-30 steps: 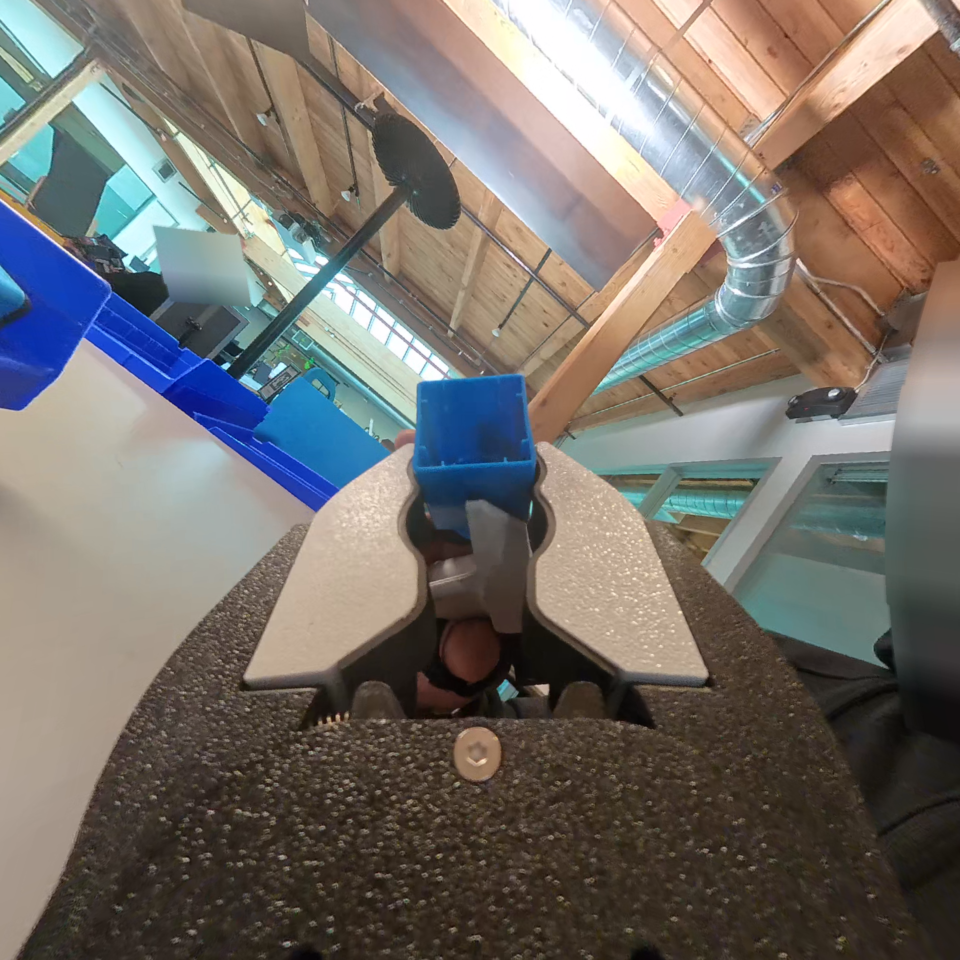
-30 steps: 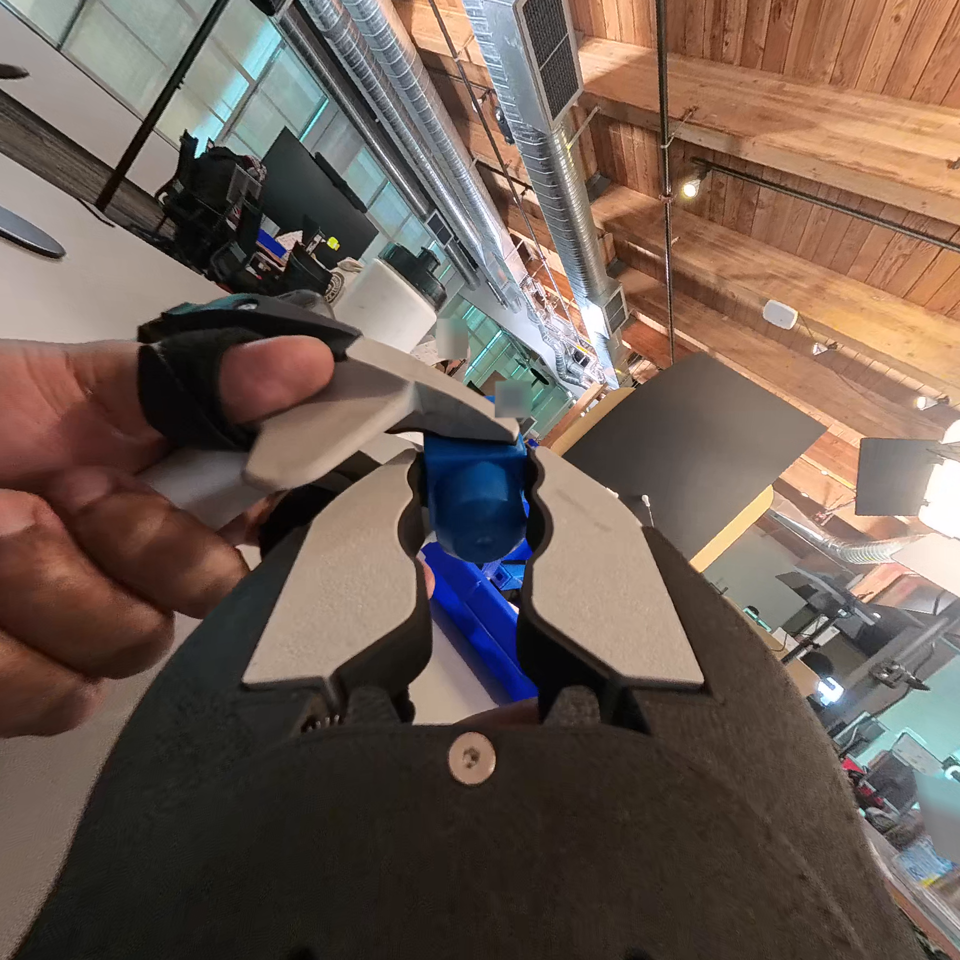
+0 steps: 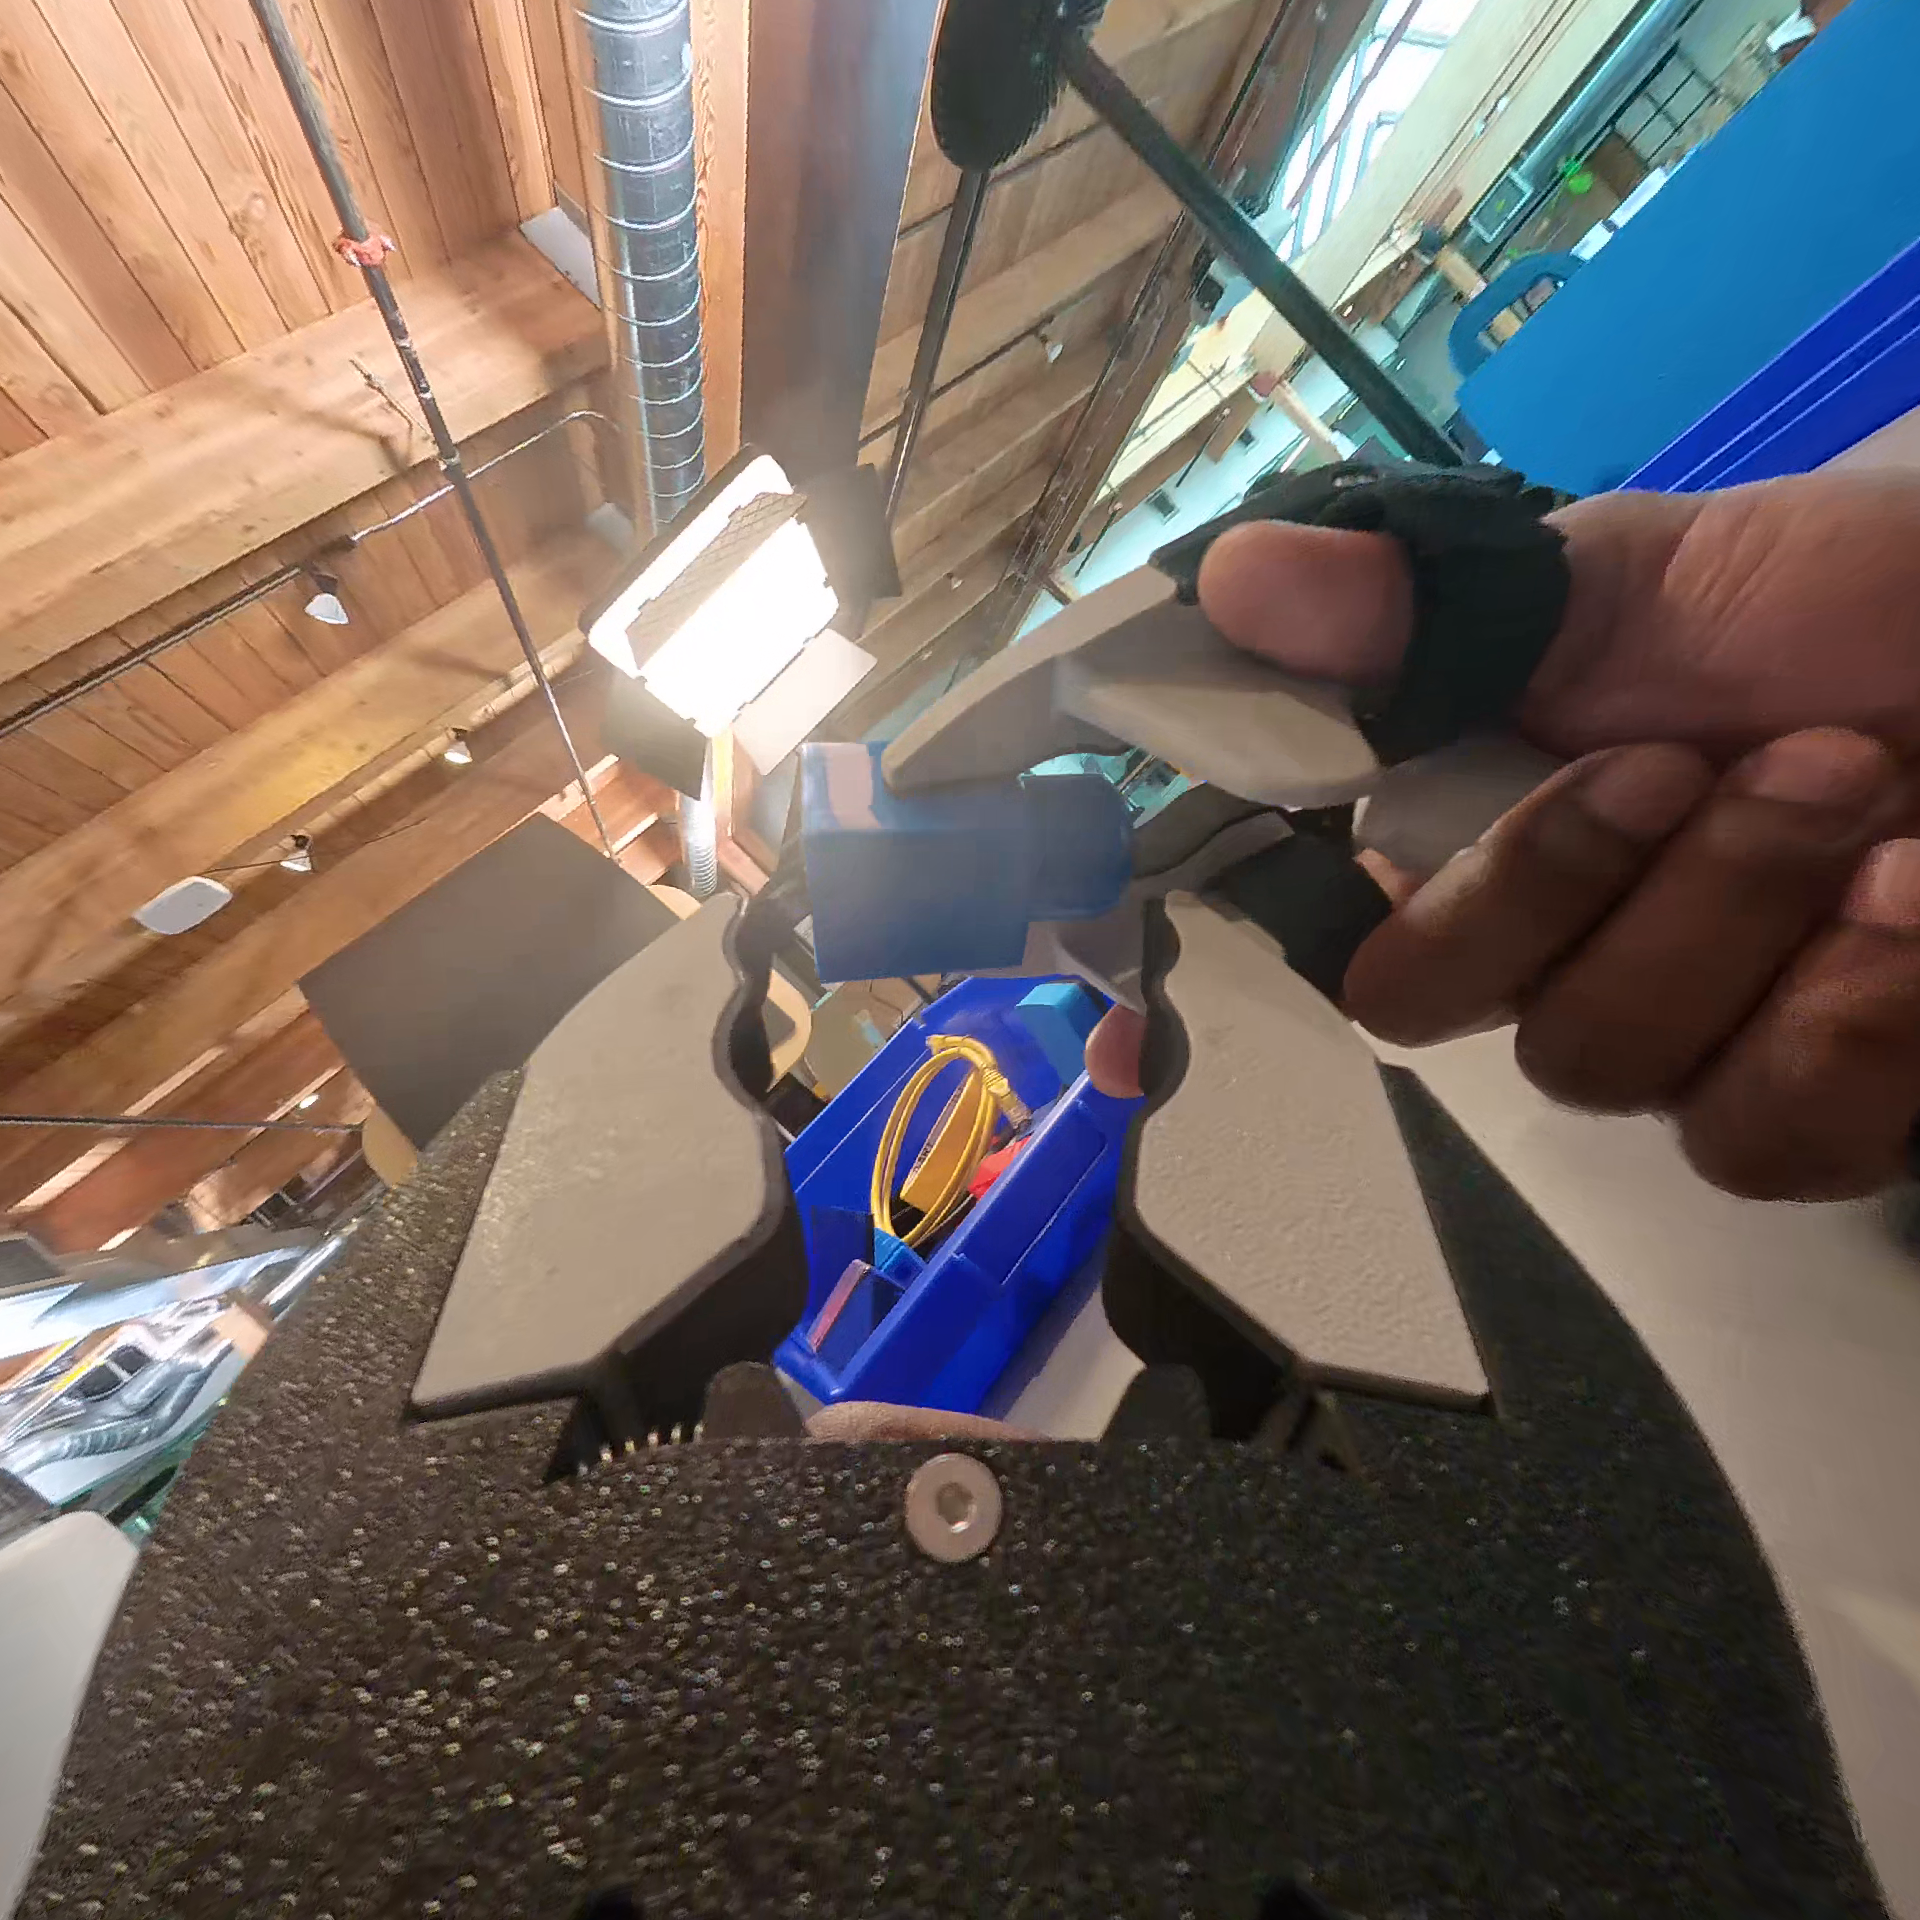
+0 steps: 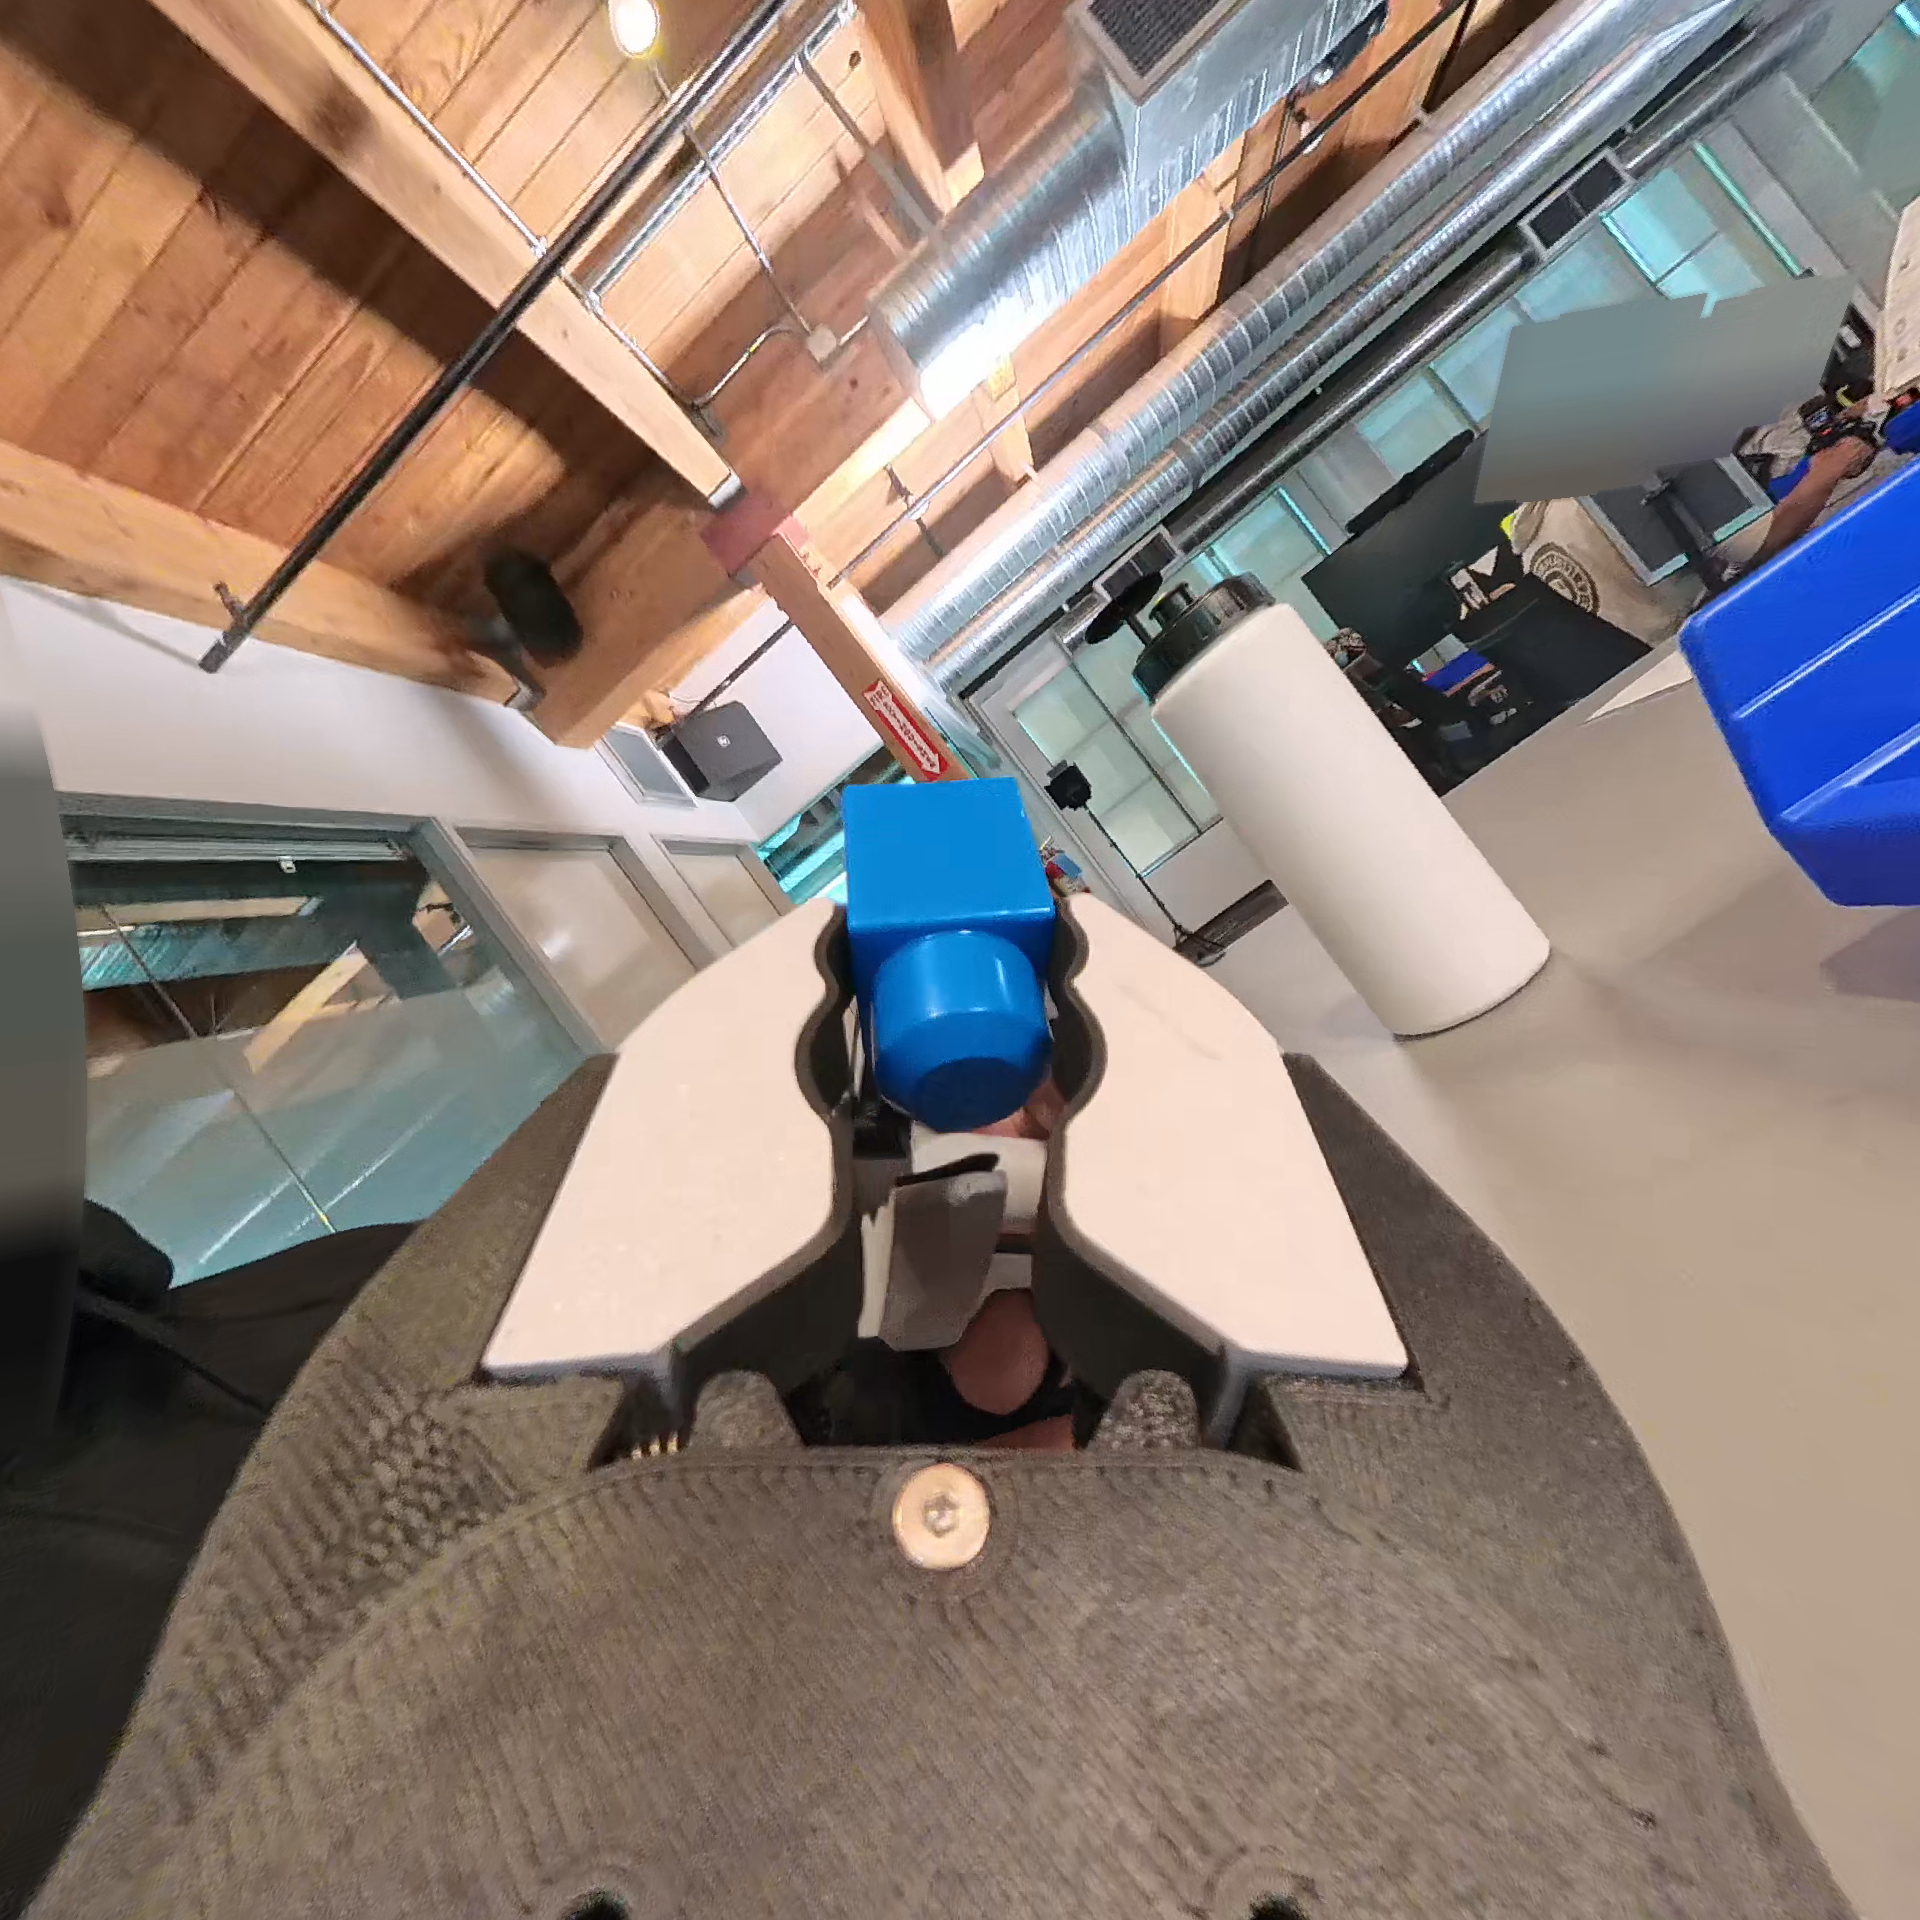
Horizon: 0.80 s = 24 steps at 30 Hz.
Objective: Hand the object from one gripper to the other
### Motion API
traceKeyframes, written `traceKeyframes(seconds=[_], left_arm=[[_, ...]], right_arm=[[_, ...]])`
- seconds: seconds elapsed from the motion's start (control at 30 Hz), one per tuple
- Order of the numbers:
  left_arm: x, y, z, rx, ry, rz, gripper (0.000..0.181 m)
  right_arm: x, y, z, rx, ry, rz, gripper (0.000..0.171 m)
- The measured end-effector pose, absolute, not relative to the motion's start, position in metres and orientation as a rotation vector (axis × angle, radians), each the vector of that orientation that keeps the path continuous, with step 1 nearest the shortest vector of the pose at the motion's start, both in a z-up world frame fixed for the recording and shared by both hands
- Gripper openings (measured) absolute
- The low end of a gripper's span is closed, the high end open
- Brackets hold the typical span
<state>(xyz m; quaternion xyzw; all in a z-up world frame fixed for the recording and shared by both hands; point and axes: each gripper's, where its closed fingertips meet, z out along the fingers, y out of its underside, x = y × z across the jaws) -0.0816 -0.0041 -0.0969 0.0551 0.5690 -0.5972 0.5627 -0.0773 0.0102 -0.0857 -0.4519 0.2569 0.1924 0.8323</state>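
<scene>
Working under a timber ceiling [image 3: 208,312] hung with silver ducts [image 4: 1039,239], above a pale surface [image 4: 1610,1195]. Gaping wide at the left gripper [image 3: 948,920], clamping nothing. Pinching the blue object [image 4: 940,904] at the right gripper [image 4: 948,966], with the block end jutting past the tips, just ahead of the spread left gripper. Risking a drop, by the look of it: gripping only a narrow band, so knocking or twisting against the left gripper could lever it loose. Lying below and beyond the left gripper, a blue bin [image 3: 997,1299] holding a coiled yellow cable [image 3: 935,1122] and small blue parts. Sitting farther off, right of the right gripper, another blue bin [image 4: 1808,748], contents hidden.
</scene>
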Motion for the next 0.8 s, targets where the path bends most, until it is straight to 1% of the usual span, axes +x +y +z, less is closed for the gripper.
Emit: traceKeyframes(seconds=[0.4,0.5,0.63,0.8], left_arm=[[-0.077,-0.001,-0.096,0.124,1.291,-1.292,0.067],[-0.073,0.001,-0.097,0.093,1.310,-1.279,0.067],[-0.061,0.013,-0.094,-0.011,1.317,-1.286,0.066],[-0.050,0.018,-0.100,-0.060,1.355,-1.240,0.065]], right_arm=[[-0.086,0.031,-0.091,-1.001,0.536,0.405,0.036],[-0.083,0.031,-0.094,-1.036,0.550,0.334,0.037],[-0.075,0.023,-0.094,-1.132,0.545,0.031,0.047],[-0.067,0.003,-0.089,-1.298,0.424,-0.618,0.052]])
